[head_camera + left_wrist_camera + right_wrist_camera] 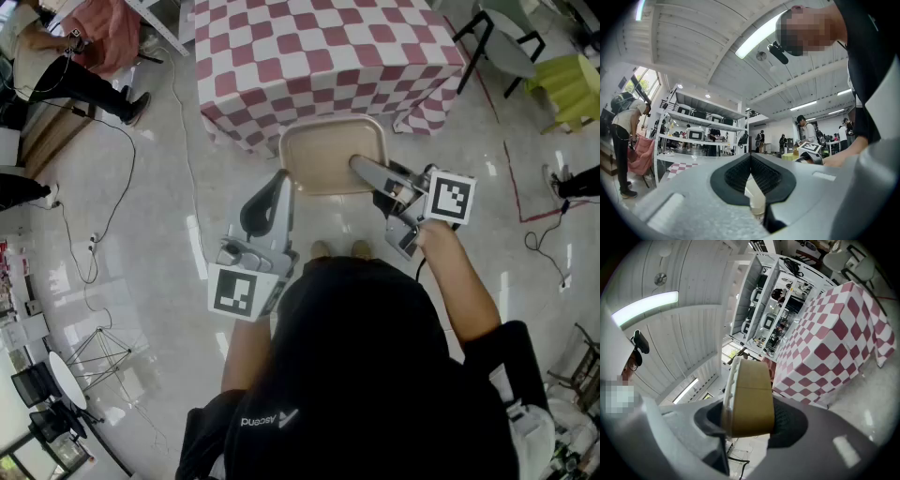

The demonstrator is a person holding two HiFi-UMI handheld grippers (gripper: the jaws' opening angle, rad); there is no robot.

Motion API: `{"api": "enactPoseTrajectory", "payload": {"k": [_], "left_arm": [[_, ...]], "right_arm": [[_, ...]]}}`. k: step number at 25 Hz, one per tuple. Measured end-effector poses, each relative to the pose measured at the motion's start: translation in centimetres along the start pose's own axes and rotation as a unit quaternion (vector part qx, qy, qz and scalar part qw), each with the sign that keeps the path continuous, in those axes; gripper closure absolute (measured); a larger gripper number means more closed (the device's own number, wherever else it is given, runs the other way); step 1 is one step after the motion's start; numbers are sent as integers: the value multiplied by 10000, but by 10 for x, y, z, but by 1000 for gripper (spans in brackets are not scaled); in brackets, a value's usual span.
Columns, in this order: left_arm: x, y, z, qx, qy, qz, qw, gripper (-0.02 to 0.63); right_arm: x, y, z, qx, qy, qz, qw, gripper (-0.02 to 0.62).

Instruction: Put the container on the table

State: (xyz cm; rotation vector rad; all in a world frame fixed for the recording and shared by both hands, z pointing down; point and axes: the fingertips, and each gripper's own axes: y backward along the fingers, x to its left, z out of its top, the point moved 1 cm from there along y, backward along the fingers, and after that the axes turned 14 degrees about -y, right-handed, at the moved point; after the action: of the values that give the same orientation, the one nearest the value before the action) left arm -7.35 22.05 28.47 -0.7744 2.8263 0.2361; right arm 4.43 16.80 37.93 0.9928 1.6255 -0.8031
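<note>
- My left claw [283, 180], at the lower left of centre in the head view, reached up to the left edge of the container [323, 155]. In the left gripper view its jaws stood nearly together, with a thin cream sliver pinched between the pads. I took that sliver to be the container's rim.
- The container, a shallow tan tray with rounded corners, sat in the middle of the head view, carried in the air above the pale floor [169, 187] and clear of any surface.
- The table [319, 47], under a red-and-white checked cloth, filled the upper middle of the frame. Its near edge lay just beyond the container's far rim, and its top was bare where the picture showed it.
- My right claw [361, 167], coming in from the right of centre, reached over the container's right side. In the right gripper view its jaws were clamped on the tan wall, seen edge-on with the white rim to the left.
- As I judged it, the pick-up and the carry were done. The task was not yet finished: what remained was to bring the container over the cloth, lower it flat and let go with both claws.
</note>
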Motion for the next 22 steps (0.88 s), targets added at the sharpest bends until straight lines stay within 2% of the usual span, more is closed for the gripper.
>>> {"api": "enactPoseTrajectory", "payload": {"k": [11,22], "left_arm": [[27,14,-4,-205,8,27,9998,597],[62,25,-10,-557,144,-127,9983,597]], "right_arm": [[4,-18,-4,-181,-145,61,9997,391],[-7,-42,8,-450,-180,-274,9984,390]]}}
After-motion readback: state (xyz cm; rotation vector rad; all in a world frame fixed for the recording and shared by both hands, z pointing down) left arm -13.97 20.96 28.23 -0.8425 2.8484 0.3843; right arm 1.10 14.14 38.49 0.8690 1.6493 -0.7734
